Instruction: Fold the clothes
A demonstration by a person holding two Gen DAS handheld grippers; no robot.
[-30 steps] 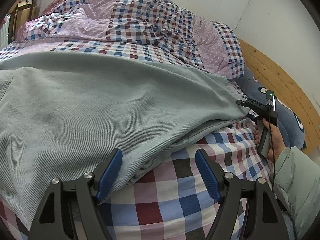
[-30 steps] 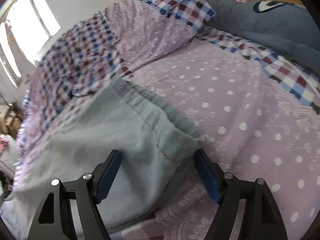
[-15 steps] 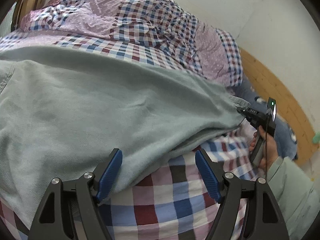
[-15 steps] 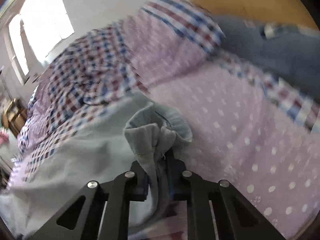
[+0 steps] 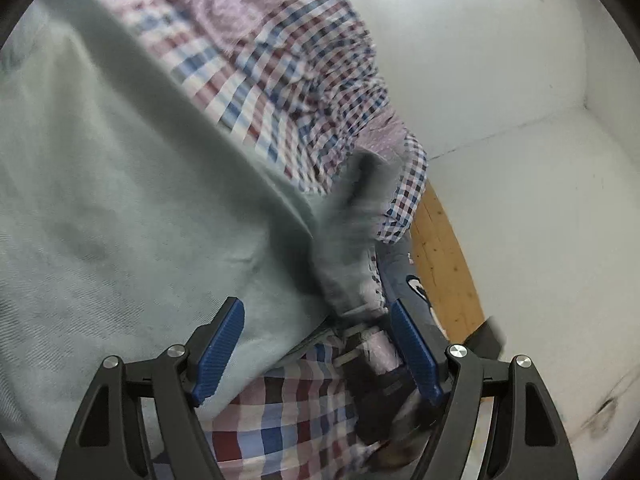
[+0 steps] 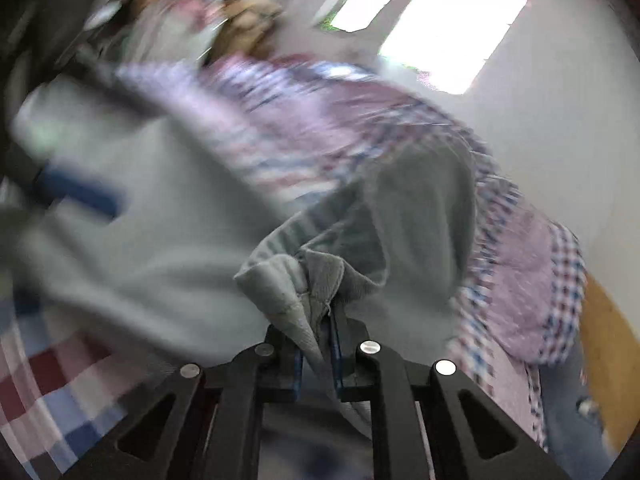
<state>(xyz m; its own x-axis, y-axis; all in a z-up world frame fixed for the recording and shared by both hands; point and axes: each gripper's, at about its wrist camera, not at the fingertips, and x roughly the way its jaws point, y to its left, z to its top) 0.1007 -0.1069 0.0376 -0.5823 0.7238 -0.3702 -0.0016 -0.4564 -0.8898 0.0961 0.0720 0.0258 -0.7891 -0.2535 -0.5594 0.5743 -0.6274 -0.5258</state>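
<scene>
A pale grey-green garment [image 5: 120,208] lies spread over the checked bedsheet [image 5: 288,412]. My left gripper [image 5: 318,344] stands open just above the garment's near edge, with its blue pads on either side of cloth and sheet. My right gripper [image 6: 318,344] is shut on a bunched corner of the garment [image 6: 296,280] and holds it lifted. In the left wrist view that lifted corner [image 5: 352,240] shows as a blurred strip rising over the spread cloth, and the right gripper [image 5: 384,396] appears as a dark blur under it.
A heaped checked and lilac dotted quilt [image 5: 304,80] lies beyond the garment. A wooden headboard [image 5: 444,264] and white wall [image 5: 520,160] stand at the right. A bright window [image 6: 432,24] shows in the blurred right wrist view.
My right gripper shut on the garment's corner and has swung it up and across toward the left gripper. The left gripper stayed open and tilted, its view rotating toward the wall.
</scene>
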